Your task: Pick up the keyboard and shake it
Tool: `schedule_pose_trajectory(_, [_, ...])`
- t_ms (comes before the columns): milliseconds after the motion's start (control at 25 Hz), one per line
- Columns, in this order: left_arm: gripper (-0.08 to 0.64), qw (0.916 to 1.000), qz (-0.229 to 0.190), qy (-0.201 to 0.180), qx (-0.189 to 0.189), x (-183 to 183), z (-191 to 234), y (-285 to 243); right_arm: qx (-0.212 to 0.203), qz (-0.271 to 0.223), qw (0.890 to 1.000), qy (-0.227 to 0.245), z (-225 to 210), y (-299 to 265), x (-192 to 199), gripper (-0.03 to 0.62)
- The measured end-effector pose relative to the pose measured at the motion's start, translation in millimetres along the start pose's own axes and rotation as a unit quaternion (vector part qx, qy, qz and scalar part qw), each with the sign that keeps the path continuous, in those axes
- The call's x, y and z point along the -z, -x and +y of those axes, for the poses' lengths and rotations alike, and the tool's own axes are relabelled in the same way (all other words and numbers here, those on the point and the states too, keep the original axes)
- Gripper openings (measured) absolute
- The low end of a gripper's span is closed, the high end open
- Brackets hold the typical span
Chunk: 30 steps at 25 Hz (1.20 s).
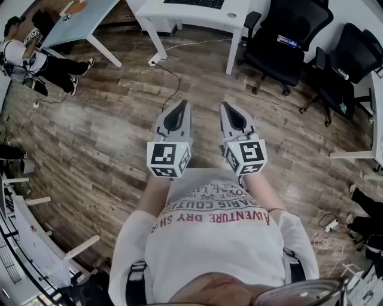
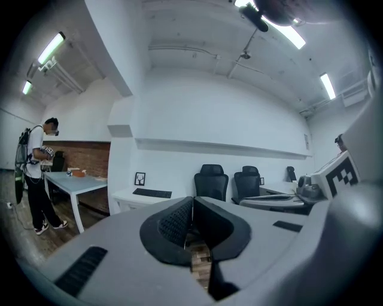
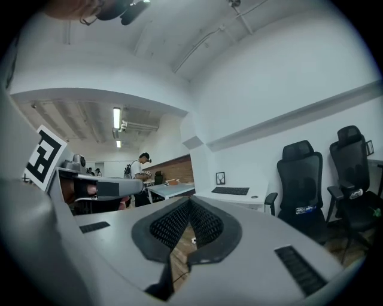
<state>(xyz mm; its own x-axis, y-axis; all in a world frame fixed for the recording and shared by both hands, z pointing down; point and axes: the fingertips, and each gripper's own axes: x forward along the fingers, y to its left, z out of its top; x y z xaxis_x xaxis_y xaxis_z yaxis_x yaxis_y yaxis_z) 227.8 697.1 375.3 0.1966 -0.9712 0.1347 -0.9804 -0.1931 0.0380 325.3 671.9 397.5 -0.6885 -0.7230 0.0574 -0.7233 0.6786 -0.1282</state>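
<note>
In the head view, holds the left gripper (image 1: 179,109) and right gripper (image 1: 230,110) side by side above the wooden floor (image 1: 119,119), well apart from the keyboard (image 1: 194,3) on the white tabletop (image 1: 197,18) ahead. In the left gripper view, shows fingers (image 2: 173,224) pressed together on nothing. In the right gripper view, shows fingers (image 3: 170,226) likewise pressed together and empty, with the keyboard flat on the far tabletop near a black chair (image 3: 302,179).

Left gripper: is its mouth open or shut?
Shut. On the left gripper the jaws meet at the tips, with nothing held between them.
</note>
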Motion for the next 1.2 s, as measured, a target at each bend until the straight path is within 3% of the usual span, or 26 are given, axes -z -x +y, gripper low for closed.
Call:
schedule_pose_trajectory(240, [0.029, 0.9996, 0.002, 0.018, -0.020, 8.0, 59.5, -25.0, 0.006, -0.003, 1.000, -0.025, -1.9, -41.1, 5.3, 0.023])
schedule_pose_trajectory(400, [0.031, 0.9996, 0.010, 0.028, 0.003, 12.5, 98.2, -56.3, 0.031, 0.008, 0.999, -0.037, -8.5, -86.8, 8.1, 0.023])
schedule_pose_trajectory(840, [0.029, 0.9975, 0.018, 0.044, 0.052, -9.1, 264.8, -174.5, 0.084, 0.027, 0.995, -0.043, -4.8, -270.8, 1.3, 0.024])
schedule_pose_trajectory(1000, [0.030, 0.9974, 0.021, 0.038, 0.057, -14.4, 326.5, -211.1, 0.103, 0.035, 0.993, -0.041, -5.8, -337.2, 0.8, 0.025])
schedule_pose_trajectory(1200, [0.029, 0.9964, 0.034, 0.056, 0.055, -9.3, 379.5, -255.3, 0.114, 0.052, 0.991, -0.048, -18.0, -400.2, 5.9, 0.025])
